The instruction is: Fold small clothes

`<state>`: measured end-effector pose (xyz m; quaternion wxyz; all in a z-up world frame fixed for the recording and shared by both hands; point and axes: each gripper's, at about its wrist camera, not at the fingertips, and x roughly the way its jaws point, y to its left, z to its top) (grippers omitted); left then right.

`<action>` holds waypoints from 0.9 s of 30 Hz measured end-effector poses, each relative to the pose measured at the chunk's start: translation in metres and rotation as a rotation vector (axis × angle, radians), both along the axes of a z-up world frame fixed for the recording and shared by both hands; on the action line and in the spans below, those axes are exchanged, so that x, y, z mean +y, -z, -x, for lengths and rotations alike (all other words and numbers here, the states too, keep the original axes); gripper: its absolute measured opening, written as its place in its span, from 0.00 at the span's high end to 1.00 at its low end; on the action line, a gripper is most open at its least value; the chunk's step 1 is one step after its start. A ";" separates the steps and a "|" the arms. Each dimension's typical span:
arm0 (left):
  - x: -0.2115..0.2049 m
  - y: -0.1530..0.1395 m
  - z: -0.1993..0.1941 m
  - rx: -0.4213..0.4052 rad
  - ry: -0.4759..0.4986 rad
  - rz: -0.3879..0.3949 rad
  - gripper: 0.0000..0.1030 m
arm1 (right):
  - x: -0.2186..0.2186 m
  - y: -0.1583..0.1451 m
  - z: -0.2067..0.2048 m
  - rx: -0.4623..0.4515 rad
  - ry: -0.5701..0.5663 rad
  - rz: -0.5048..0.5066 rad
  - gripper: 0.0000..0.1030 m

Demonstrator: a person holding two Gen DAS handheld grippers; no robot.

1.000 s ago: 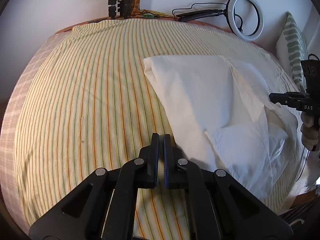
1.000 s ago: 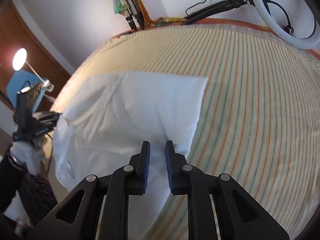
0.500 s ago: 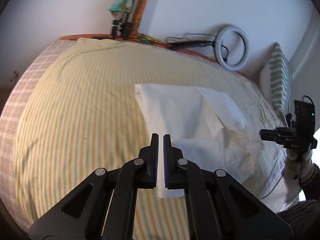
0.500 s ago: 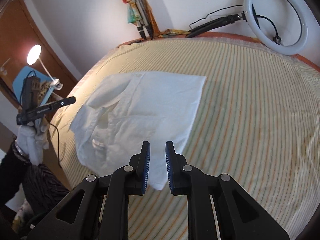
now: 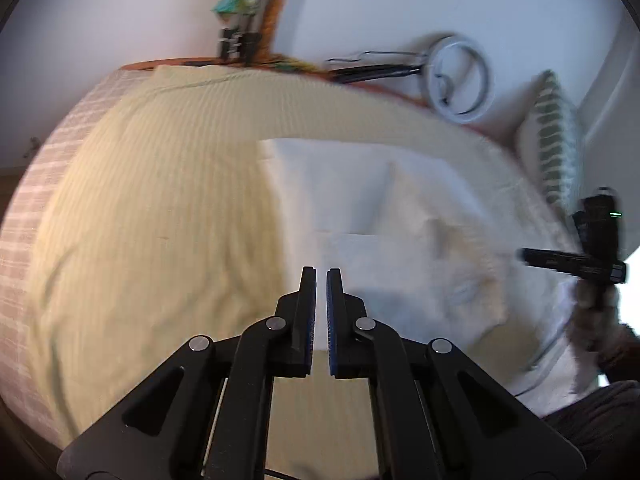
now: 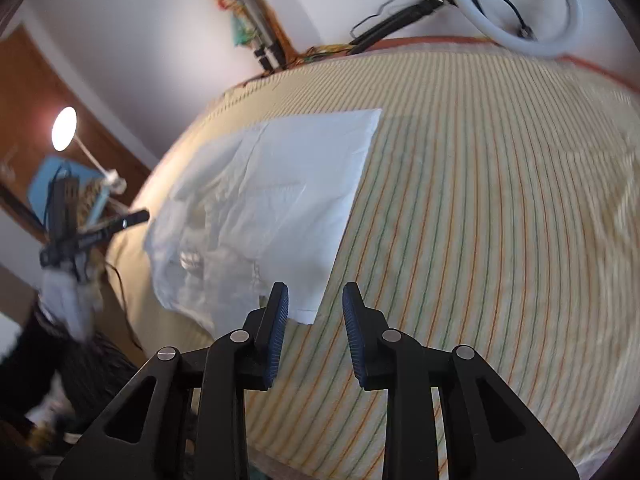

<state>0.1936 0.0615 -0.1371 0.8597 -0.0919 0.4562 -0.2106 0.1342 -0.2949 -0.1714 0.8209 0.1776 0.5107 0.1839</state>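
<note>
A white garment (image 5: 384, 216) lies partly folded on the striped bed sheet (image 5: 160, 216); it also shows in the right wrist view (image 6: 272, 200). My left gripper (image 5: 321, 276) is above the garment's near edge, its jaws almost shut with a thin gap and nothing between them. My right gripper (image 6: 315, 300) is open and empty, just above the garment's near corner. The left gripper also shows at the left of the right wrist view (image 6: 136, 216), and the right gripper at the right of the left wrist view (image 5: 528, 256). The left wrist view is blurred.
A ring light (image 5: 460, 80) and a tripod (image 5: 240, 40) stand at the bed's far edge. A green patterned pillow (image 5: 556, 136) leans at the right. A lit lamp (image 6: 64, 132) and a blue chair (image 6: 52, 176) stand left of the bed.
The right gripper has opened and let the garment's corner drop. Both grippers have pulled back from the garment, which has settled on the bed.
</note>
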 end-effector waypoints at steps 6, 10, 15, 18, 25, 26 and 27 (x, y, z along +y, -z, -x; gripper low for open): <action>-0.082 0.001 0.027 0.058 0.187 0.151 0.75 | -0.010 0.020 -0.012 0.069 0.063 -0.185 0.74; -0.132 0.014 0.025 0.085 0.261 0.138 0.75 | -0.014 0.035 -0.016 0.112 0.094 -0.254 0.73; -0.170 0.033 0.021 0.116 0.274 0.105 0.75 | -0.021 0.045 -0.010 0.126 0.115 -0.355 0.71; -0.174 0.039 0.020 0.116 0.272 0.099 0.75 | -0.020 0.048 -0.009 0.131 0.111 -0.398 0.72; -0.163 0.034 0.011 0.134 0.318 0.095 0.99 | -0.015 0.040 -0.011 0.115 0.102 -0.384 0.96; -0.160 0.030 0.012 0.129 0.332 0.085 0.99 | -0.015 0.036 -0.011 0.108 0.102 -0.366 0.97; -0.158 0.026 0.014 0.123 0.345 0.077 0.99 | -0.014 0.031 -0.011 0.097 0.098 -0.329 0.98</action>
